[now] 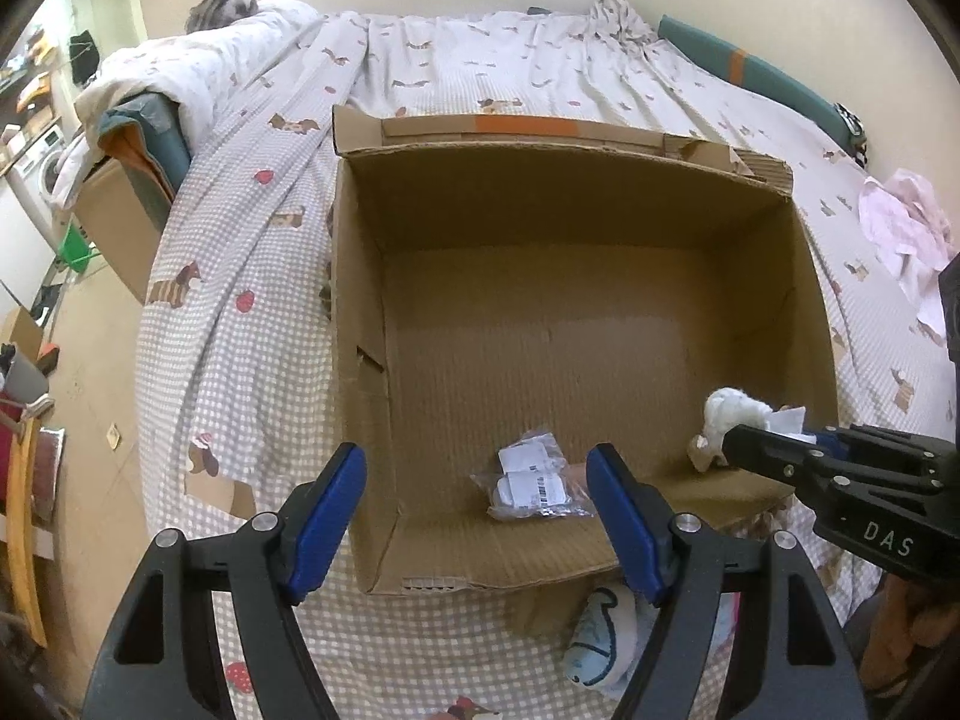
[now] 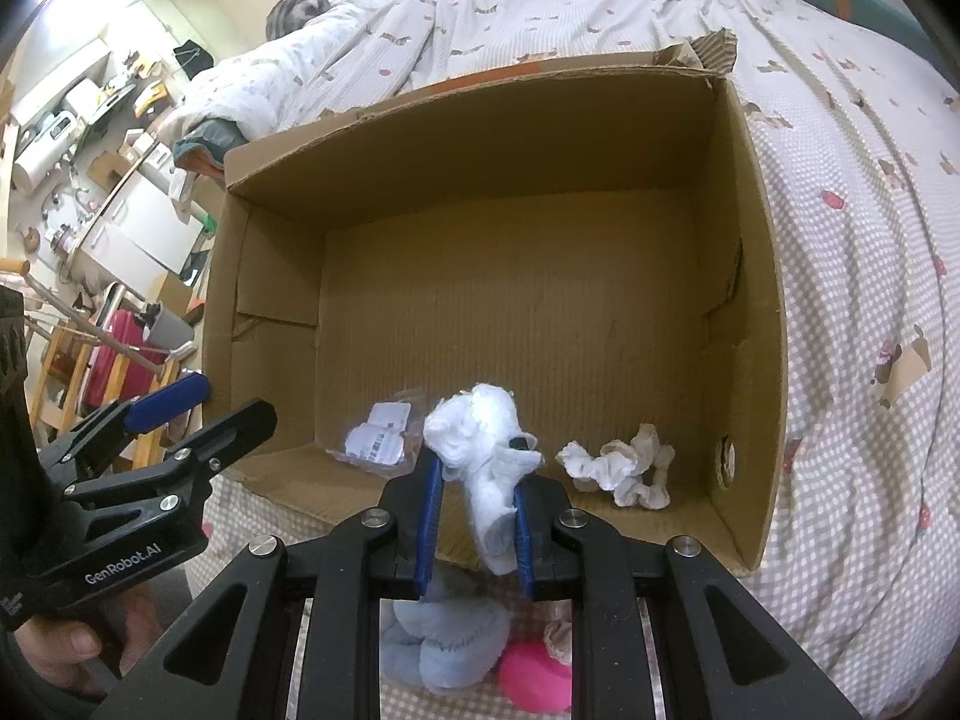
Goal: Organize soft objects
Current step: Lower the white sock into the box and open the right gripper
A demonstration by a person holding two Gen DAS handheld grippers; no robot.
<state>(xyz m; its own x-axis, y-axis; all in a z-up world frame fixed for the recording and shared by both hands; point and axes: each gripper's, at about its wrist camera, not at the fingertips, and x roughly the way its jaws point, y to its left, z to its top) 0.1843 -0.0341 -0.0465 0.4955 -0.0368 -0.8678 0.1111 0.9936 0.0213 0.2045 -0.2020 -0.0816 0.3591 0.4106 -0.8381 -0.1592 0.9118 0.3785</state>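
Observation:
An open cardboard box (image 1: 360,276) (image 2: 762,276) lies on the bed. My right gripper (image 2: 477,468) is shut on a white plush toy (image 2: 480,438) and holds it over the box's near edge; the toy also shows in the left wrist view (image 1: 729,414). My left gripper (image 1: 477,480) is open and empty above the box's near left corner. Inside the box lie a clear plastic packet with labels (image 1: 531,483) (image 2: 381,435) and a crumpled white and beige cloth (image 2: 621,465). A light blue plush (image 2: 447,639) (image 1: 600,642) and a pink ball (image 2: 534,678) lie on the bed before the box.
The bed has a checked sheet with dog prints (image 1: 240,276) and a bunched duvet (image 1: 198,60) at the far left. A pink cloth (image 1: 900,228) lies at the right. A second cardboard box (image 1: 114,222) and furniture stand on the floor to the left.

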